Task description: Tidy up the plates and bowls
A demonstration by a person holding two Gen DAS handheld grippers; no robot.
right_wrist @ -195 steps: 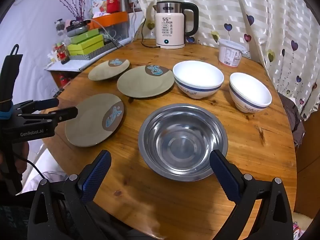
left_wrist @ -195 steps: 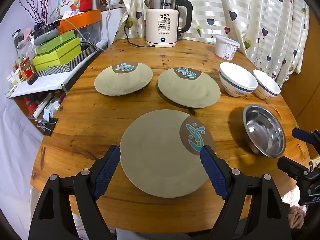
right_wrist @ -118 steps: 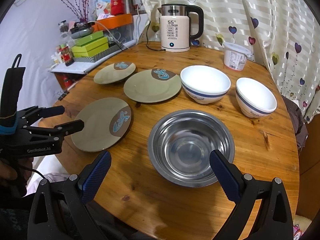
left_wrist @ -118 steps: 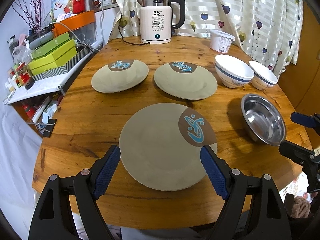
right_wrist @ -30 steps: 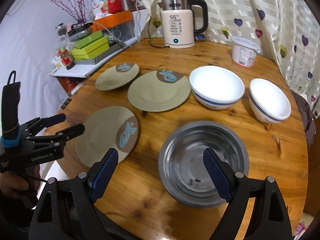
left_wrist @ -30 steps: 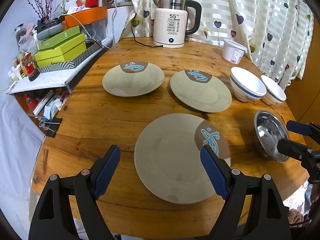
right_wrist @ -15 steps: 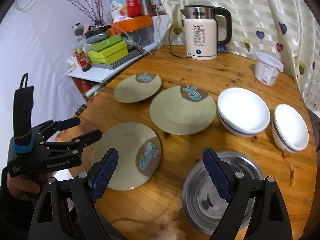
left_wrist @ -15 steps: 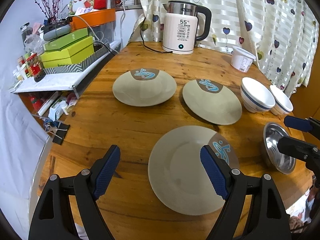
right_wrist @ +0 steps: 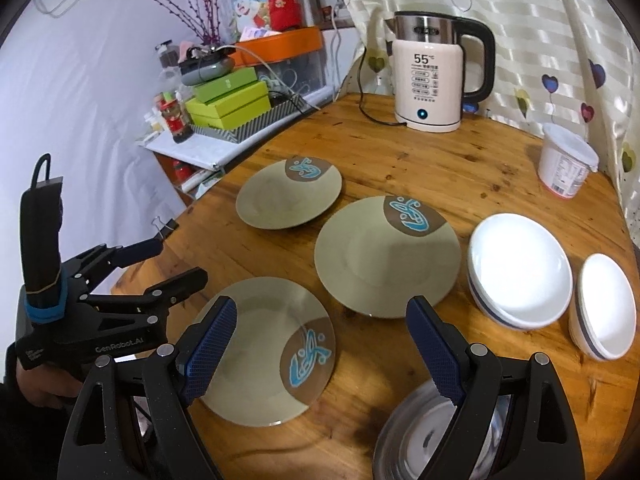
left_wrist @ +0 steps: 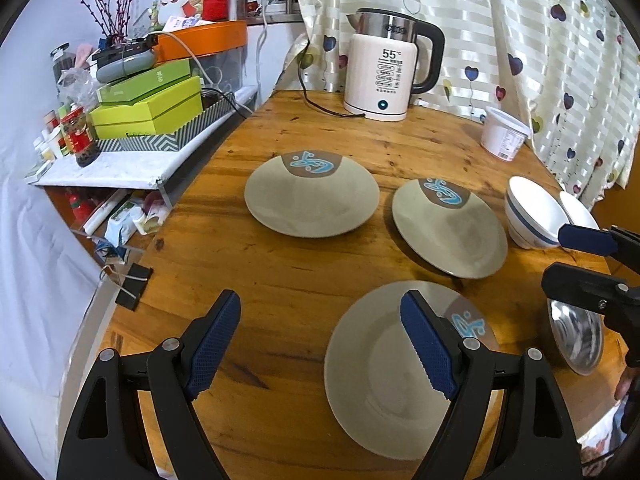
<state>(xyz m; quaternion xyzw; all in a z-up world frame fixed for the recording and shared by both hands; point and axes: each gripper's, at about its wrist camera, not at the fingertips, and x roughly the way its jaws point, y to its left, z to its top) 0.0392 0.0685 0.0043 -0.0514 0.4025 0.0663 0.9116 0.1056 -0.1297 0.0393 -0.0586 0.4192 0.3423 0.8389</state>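
Three olive plates with blue-and-brown motifs lie on the round wooden table: a near plate [left_wrist: 384,376] [right_wrist: 264,344], a middle plate [left_wrist: 450,228] [right_wrist: 384,256] and a far left plate [left_wrist: 312,198] [right_wrist: 288,194]. Two white bowls, a larger one [right_wrist: 520,268] [left_wrist: 528,212] and a smaller one [right_wrist: 606,304], stand at the right. A steel bowl [right_wrist: 436,436] [left_wrist: 576,336] is at the near right. My left gripper [left_wrist: 320,340] [right_wrist: 160,260] is open and empty over the table left of the near plate. My right gripper [right_wrist: 320,348] [left_wrist: 568,256] is open and empty above the near plate.
A white electric kettle [left_wrist: 384,76] with its cord stands at the table's back. A white plastic tub [right_wrist: 566,160] is at the back right. A side shelf with green boxes [left_wrist: 148,108] and small jars stands left of the table. Heart-print curtains hang behind.
Both grippers have swung to the left and risen. The steel bowl has slid to the bottom of the right wrist view, and the near plate has shifted right in the left wrist view.
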